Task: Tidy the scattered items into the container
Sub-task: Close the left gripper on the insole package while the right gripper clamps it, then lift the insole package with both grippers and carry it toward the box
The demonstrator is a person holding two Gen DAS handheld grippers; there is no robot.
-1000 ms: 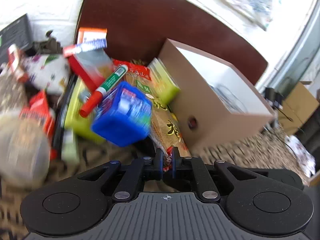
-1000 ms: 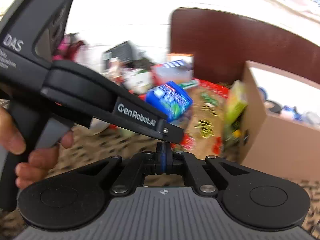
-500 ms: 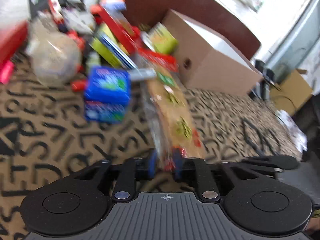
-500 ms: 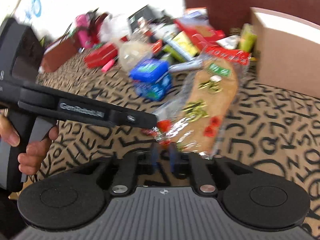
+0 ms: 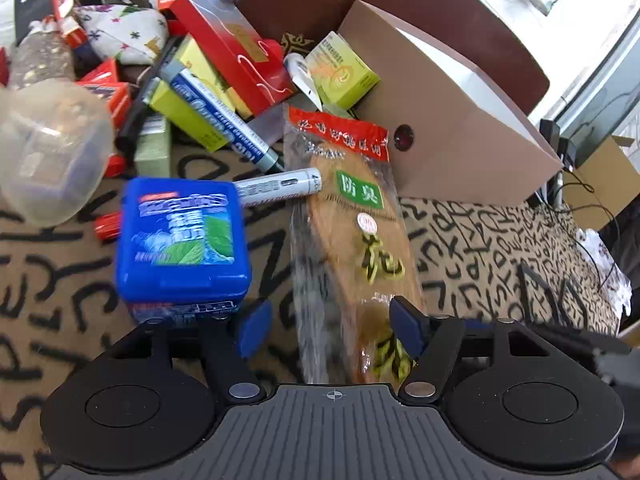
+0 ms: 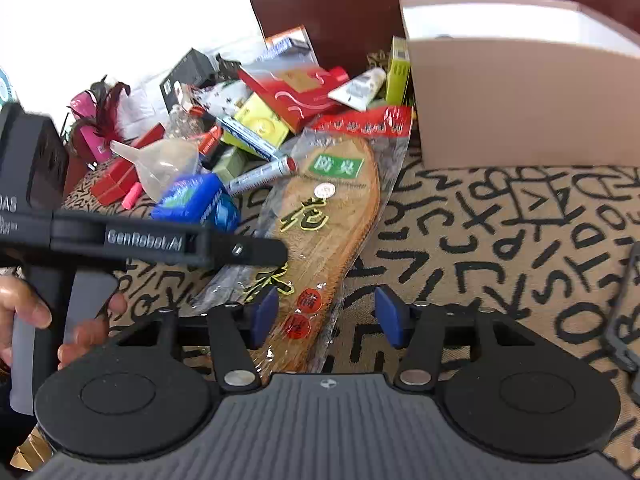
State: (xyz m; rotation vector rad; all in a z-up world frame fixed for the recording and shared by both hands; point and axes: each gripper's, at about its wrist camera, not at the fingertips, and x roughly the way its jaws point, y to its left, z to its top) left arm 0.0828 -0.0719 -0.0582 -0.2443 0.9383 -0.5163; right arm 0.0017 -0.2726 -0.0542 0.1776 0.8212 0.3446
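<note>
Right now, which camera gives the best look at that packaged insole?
The right wrist view: the packaged insole lies almost whole, flat on the patterned cloth. The left wrist view shows the packaged insole close but blurred, its near end hidden behind the gripper.

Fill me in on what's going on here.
A person with a gripper in each hand is tidying a heap of clutter into the cardboard box. Both the left gripper and the right gripper are open, and neither is clamped on anything. The insole packet lies flat on the patterned cloth with its near end between the open fingers. A blue box and markers sit beside it.
</note>
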